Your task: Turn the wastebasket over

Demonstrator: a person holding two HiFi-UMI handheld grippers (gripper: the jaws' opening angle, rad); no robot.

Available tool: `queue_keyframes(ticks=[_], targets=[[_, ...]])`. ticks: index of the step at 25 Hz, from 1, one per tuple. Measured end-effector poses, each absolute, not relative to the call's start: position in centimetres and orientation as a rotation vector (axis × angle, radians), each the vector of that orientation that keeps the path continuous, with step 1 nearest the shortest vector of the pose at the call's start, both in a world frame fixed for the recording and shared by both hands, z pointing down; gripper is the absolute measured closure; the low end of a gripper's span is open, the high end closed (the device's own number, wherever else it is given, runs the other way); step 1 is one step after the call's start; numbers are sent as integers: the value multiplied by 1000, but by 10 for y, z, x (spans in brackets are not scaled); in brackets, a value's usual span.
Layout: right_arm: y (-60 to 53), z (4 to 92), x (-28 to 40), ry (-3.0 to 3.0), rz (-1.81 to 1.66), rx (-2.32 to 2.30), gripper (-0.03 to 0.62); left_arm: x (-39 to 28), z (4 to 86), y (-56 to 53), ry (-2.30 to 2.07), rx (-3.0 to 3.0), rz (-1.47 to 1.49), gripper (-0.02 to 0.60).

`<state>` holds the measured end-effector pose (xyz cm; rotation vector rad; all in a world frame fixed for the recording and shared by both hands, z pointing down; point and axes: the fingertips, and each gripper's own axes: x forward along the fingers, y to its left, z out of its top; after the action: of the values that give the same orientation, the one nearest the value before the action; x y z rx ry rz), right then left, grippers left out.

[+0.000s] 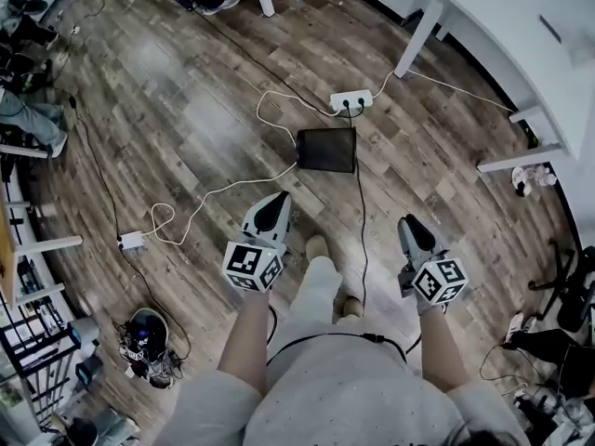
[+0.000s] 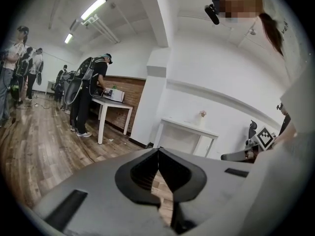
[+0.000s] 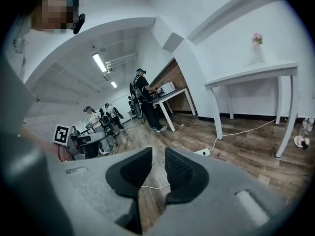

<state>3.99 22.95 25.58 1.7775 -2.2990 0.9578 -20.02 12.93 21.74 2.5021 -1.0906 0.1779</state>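
The wastebasket [image 1: 326,150] is a black rectangular bin on the wooden floor, a short way ahead of both grippers in the head view. Whether its mouth faces up I cannot tell. My left gripper [image 1: 276,200] is held at waist height to the near left of the bin, and its jaws meet at the tips with nothing in them [image 2: 158,151]. My right gripper [image 1: 407,223] hovers to the near right of the bin. Its jaws [image 3: 158,157] stand apart with only floor showing between them. Neither gripper view shows the bin.
A white power strip [image 1: 351,101] lies just beyond the bin, with white cables looping left to a small adapter [image 1: 130,241]. A black cable [image 1: 362,221] runs past the bin's right side. White tables [image 1: 521,26] stand at the far right. People stand at a far table [image 2: 91,95].
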Motion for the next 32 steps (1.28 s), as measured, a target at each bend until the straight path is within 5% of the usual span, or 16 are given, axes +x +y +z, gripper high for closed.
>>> queue_keyframes(ticks=[10, 32], targets=[[187, 287, 52, -2247, 1037, 1832, 517, -180, 262, 86, -1019, 2450, 209, 583], [85, 457, 123, -2277, 1354, 1394, 505, -3, 415, 0, -976, 2281, 434, 583]])
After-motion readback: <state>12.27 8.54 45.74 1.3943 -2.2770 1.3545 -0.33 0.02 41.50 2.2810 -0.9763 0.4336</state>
